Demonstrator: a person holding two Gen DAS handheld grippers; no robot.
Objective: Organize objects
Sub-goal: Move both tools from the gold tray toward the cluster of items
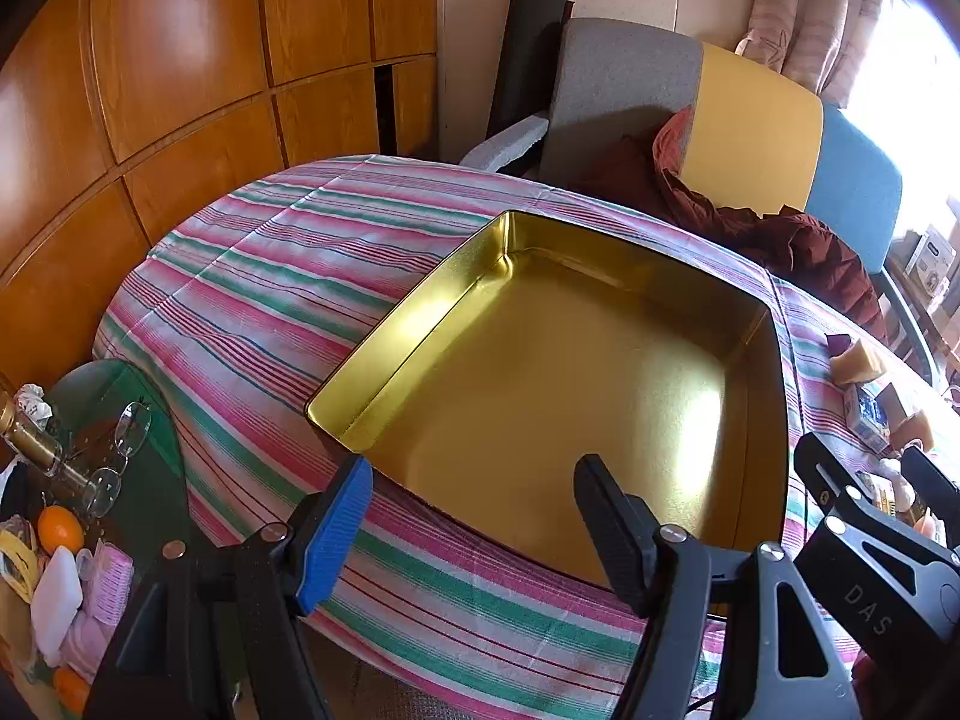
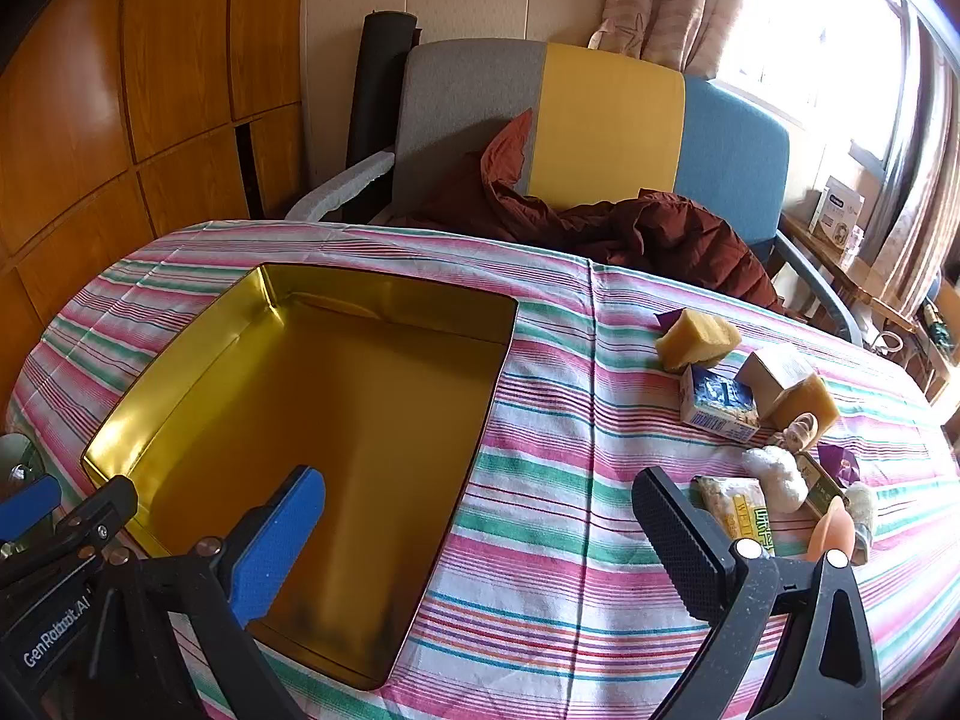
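An empty gold tin tray (image 1: 420, 324) (image 2: 198, 348) lies on the striped tablecloth (image 1: 270, 276) (image 2: 558, 420). My left gripper (image 1: 474, 534) is open and empty over the tray's near edge. My right gripper (image 2: 480, 540) is open and empty near the tray's right wall. Right of the tray lies a pile: a yellow sponge (image 2: 696, 339) (image 1: 858, 360), a blue-and-white carton (image 2: 717, 402) (image 1: 867, 414), a tan box (image 2: 786, 384), a white plush toy (image 2: 777, 474), a yellow snack packet (image 2: 735, 507), a purple wrapper (image 2: 840, 465) and a peach-coloured object (image 2: 834, 534).
A grey, yellow and blue chair (image 2: 600, 120) with a dark red jacket (image 2: 630, 228) stands behind the table. A glass side table (image 1: 114, 420) at the left holds glasses, an orange and small items. Wooden wall panels (image 1: 180, 60) stand to the left, a window (image 2: 810, 36) to the right.
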